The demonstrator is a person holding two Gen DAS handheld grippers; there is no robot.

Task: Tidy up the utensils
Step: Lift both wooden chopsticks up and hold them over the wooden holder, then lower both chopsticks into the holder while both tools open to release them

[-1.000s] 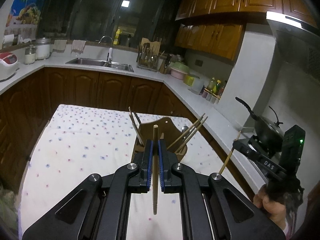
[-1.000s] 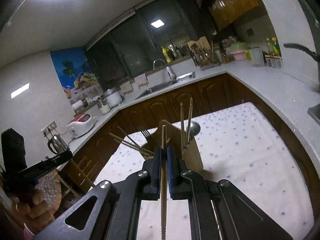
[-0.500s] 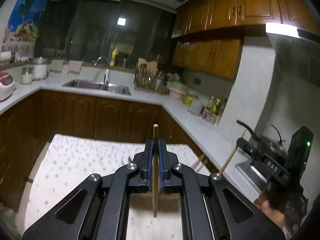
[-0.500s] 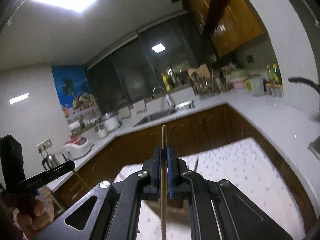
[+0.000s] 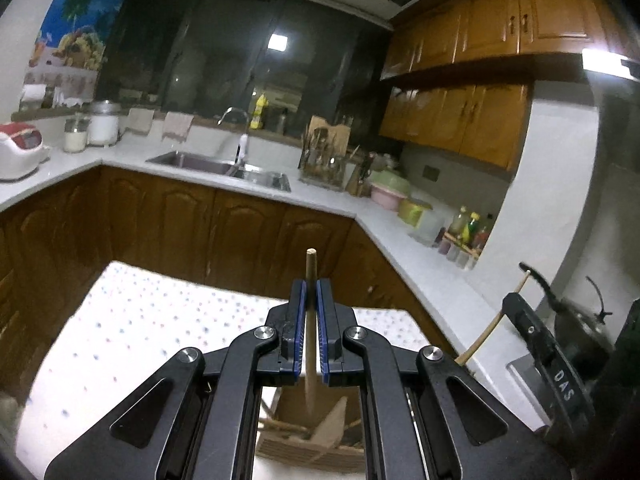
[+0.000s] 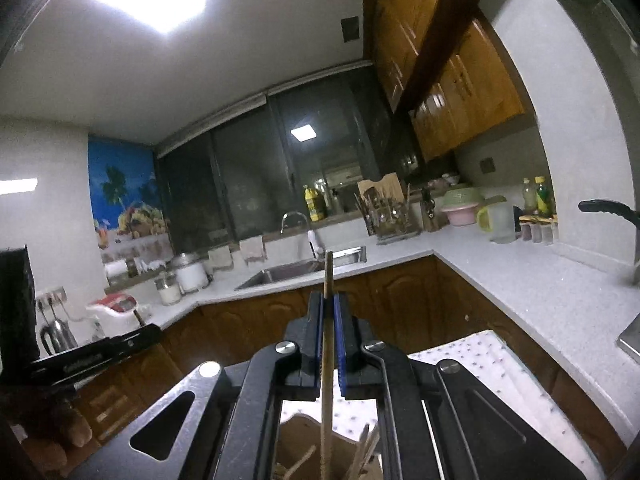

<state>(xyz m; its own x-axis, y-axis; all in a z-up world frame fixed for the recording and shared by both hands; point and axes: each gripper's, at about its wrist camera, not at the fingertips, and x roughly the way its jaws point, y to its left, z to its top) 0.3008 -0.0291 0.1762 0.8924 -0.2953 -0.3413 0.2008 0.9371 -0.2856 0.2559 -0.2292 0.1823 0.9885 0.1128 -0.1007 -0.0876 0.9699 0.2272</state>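
Since a second ago both grippers have lifted, so the wooden utensil holder (image 5: pixel 316 436) now sits low beneath them on the dotted cloth (image 5: pixel 132 332). The left gripper (image 5: pixel 311 300) clamps one chopstick (image 5: pixel 310 280); the right gripper (image 6: pixel 329 312), marked "DAS", clamps another chopstick (image 6: pixel 327 280).

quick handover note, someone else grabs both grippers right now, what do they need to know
Left gripper: shut on a wooden chopstick, held upright, over the holder.
Right gripper: shut on a second chopstick, also upright above the holder.
Wooden utensil holder stands on the dotted tablecloth, directly below both grippers, with several chopsticks already inside.
Done: both sticks picked up and brought over the holder.
Left: lower each stick into the holder and release.
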